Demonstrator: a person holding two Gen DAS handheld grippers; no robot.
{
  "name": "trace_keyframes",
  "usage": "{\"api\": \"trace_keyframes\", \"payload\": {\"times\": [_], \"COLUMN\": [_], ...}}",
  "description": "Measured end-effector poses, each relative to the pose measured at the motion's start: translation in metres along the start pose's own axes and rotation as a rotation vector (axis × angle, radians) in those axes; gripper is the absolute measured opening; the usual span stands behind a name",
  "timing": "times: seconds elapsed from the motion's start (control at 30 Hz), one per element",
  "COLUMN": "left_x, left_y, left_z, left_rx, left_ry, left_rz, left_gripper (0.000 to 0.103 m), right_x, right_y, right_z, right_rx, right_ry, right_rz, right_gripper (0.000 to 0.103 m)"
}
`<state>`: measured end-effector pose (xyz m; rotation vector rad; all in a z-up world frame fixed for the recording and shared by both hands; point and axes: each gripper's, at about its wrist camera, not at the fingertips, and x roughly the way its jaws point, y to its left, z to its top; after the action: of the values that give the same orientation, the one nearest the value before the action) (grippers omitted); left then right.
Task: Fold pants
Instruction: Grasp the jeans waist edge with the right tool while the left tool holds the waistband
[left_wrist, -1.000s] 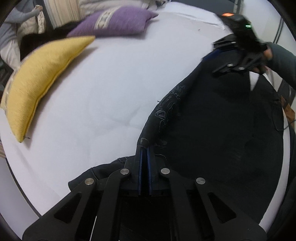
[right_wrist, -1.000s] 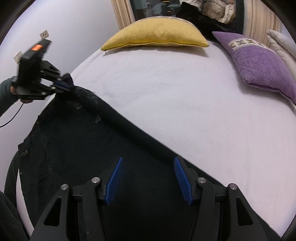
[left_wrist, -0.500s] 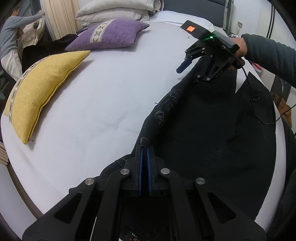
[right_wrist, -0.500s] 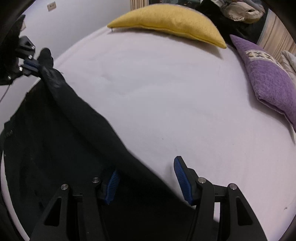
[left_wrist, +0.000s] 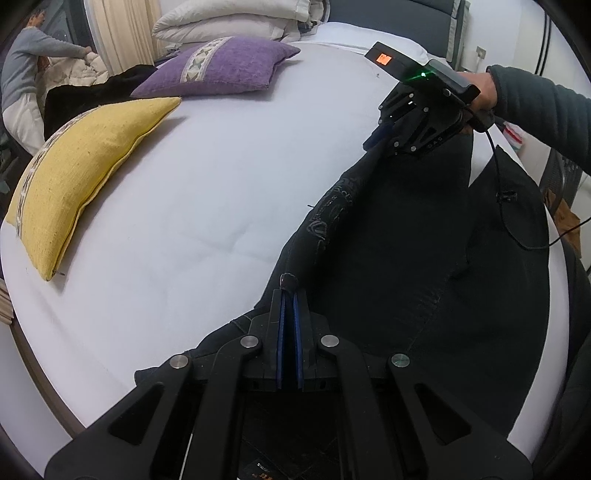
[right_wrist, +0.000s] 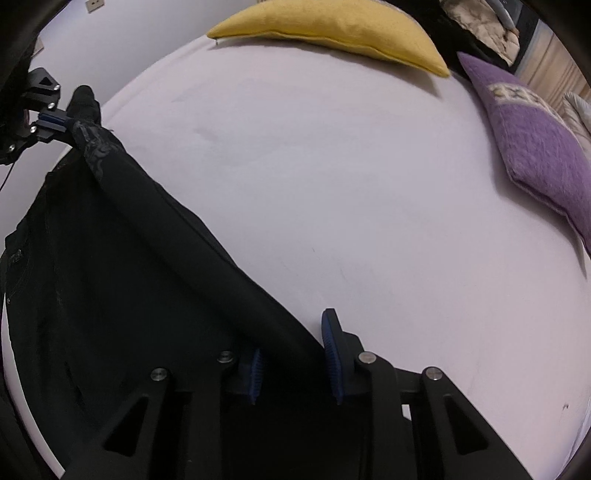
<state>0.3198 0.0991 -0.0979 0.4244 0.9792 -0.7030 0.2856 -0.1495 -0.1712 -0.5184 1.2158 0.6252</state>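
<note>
Black pants (left_wrist: 424, 258) lie spread on a white bed (left_wrist: 207, 206), with their bed-side edge lifted into a taut line between my two grippers. My left gripper (left_wrist: 289, 295) is shut on the waistband end of that edge; it also shows in the right wrist view (right_wrist: 64, 122). My right gripper (right_wrist: 291, 343) has its blue pads partly closed around the leg end of the pants (right_wrist: 129, 266), with a gap still between them. In the left wrist view the right gripper (left_wrist: 380, 134) sits at the far end of the raised edge.
A yellow pillow (left_wrist: 81, 173) and a purple pillow (left_wrist: 218, 68) lie on the far side of the bed, with white pillows (left_wrist: 236, 22) stacked behind. A black cable (left_wrist: 517, 221) trails over the pants. A person (left_wrist: 26, 70) stands beyond the bed.
My right gripper moved to the pants' edge and narrowed its fingers around the fabric. The edge has risen off the bed. My left gripper stayed shut and lifted slightly.
</note>
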Motion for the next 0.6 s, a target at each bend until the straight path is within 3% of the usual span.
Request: {"api": "trace_keyframes", "payload": {"times": [0.1, 0.3, 0.43, 0.6], "left_x": [0.001, 0.002, 0.001, -0.006], "left_y": [0.0, -0.001, -0.002, -0.006], "left_z": [0.001, 0.003, 0.005, 0.002], "left_rx": [-0.005, -0.012, -0.028, -0.046], "left_ry": [0.004, 0.002, -0.007, -0.027], "left_rz": [0.004, 0.019, 0.028, 0.047], "left_gripper": [0.003, 0.003, 0.003, 0.003], "right_x": [0.0, -0.011, -0.017, -0.037], "right_y": [-0.002, -0.006, -0.005, 0.007], "right_z": [0.0, -0.001, -0.002, -0.019], "right_rx": [0.003, 0.022, 0.056, 0.221], "right_ry": [0.004, -0.025, -0.047, -0.124], "right_rz": [0.002, -0.021, -0.059, -0.068], "right_gripper": [0.026, 0.008, 0.004, 0.003]}}
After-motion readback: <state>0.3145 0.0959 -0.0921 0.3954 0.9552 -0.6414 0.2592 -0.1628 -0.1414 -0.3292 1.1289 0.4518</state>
